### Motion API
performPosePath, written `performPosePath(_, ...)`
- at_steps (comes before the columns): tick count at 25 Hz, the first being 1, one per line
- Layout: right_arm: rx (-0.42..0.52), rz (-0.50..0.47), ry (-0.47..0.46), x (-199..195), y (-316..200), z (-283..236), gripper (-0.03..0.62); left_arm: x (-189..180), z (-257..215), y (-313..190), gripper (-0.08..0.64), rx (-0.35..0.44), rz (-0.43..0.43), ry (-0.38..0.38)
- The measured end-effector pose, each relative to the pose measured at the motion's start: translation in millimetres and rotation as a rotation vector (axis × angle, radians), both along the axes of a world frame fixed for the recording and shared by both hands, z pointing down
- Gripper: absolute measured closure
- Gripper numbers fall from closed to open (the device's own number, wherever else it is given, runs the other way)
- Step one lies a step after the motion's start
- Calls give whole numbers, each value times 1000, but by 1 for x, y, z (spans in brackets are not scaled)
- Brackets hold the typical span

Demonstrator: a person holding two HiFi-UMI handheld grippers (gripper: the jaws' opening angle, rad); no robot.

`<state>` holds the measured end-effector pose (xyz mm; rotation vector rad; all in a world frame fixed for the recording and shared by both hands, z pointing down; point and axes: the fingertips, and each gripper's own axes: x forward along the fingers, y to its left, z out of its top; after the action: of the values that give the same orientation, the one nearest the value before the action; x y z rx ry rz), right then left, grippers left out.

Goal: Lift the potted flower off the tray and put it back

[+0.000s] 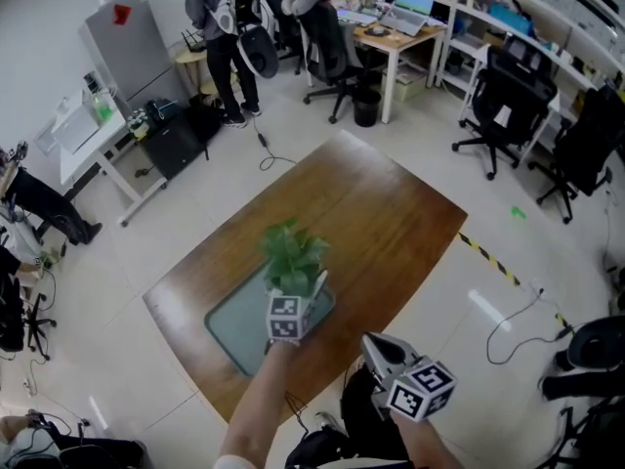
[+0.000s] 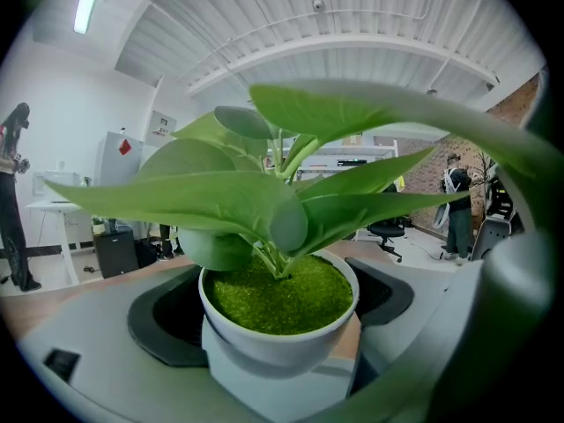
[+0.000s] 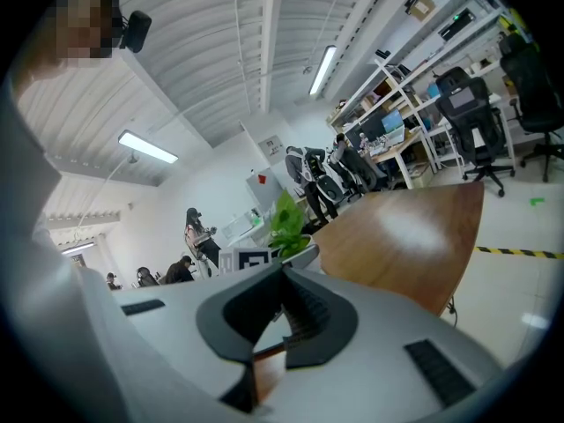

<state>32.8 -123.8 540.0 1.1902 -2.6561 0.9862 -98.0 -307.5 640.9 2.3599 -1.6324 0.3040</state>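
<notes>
Green potted flower (image 2: 277, 311) sits clamped in the left gripper (image 1: 293, 304): it should stay upright, clear of the tray (image 1: 230, 328) beneath. The right gripper (image 3: 280, 308) is pinched together, empty.

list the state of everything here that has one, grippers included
green potted plant in a white round pot: gripped by its pot, over the tray
left gripper: shut on the pot
right gripper: shut, empty
pale green flat tray: lying flat on the brown wooden table
</notes>
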Motion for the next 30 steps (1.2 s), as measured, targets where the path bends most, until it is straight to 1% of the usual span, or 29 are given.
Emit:
performPosePath(6,32,13,-11,26,-26,-11,586,39,-10,-32,78,8,23,6)
performPosePath(13,16,29,-5,59,-58,-4,585,66,9,-66,78,-23,27,-3)
performPosePath(17,-3,34,-6,70,-76,7,586,75,23,-82,78,-34,32,-6)
performPosePath(21,-23,31,-5,72,-86,17,584,79,33,-93,78,-45,32,-4)
performPosePath(23,-29,26,-6,71,-89,21,584,81,38,-95,78,-50,32,0)
performPosePath(30,-44,23,-7,73,-92,22,586,86,49,-94,78,-62,51,-30)
